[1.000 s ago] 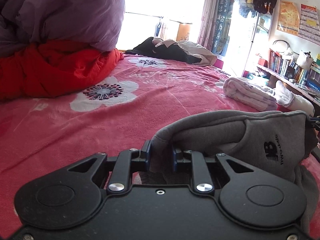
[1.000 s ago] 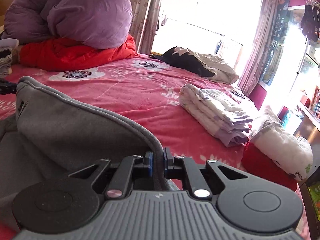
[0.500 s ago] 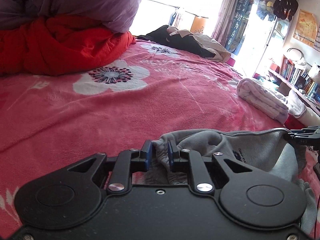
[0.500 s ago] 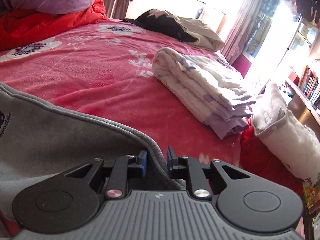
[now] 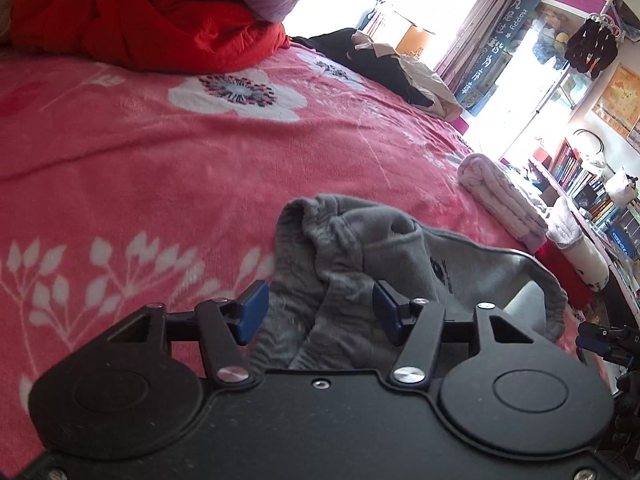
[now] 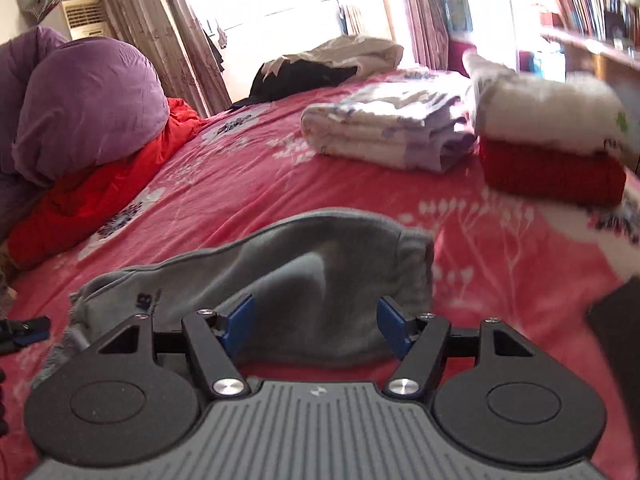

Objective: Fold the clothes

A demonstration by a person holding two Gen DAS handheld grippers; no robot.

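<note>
A grey sweat garment (image 5: 372,256) with a small dark logo lies folded on the pink flowered bedspread (image 5: 160,152). My left gripper (image 5: 316,310) is open, its blue pads either side of the garment's bunched left end, not pinching it. In the right wrist view the same garment (image 6: 320,272) lies just ahead of my right gripper (image 6: 316,328), which is open wide over its near edge. The right gripper's tip shows at the far right of the left wrist view (image 5: 604,340).
A folded white-and-lilac cloth (image 6: 384,128) and a white bundle on a red folded item (image 6: 552,168) lie to the right. A purple duvet (image 6: 88,104) over a red quilt (image 5: 132,20) fills the left. Dark and beige clothes (image 5: 384,64) lie far back. Bookshelves (image 5: 592,184) stand beyond the bed's right edge.
Both grippers were shut on the grey garment and lowered it onto the bed. Now both have opened and let go, and the garment rests on the bedspread.
</note>
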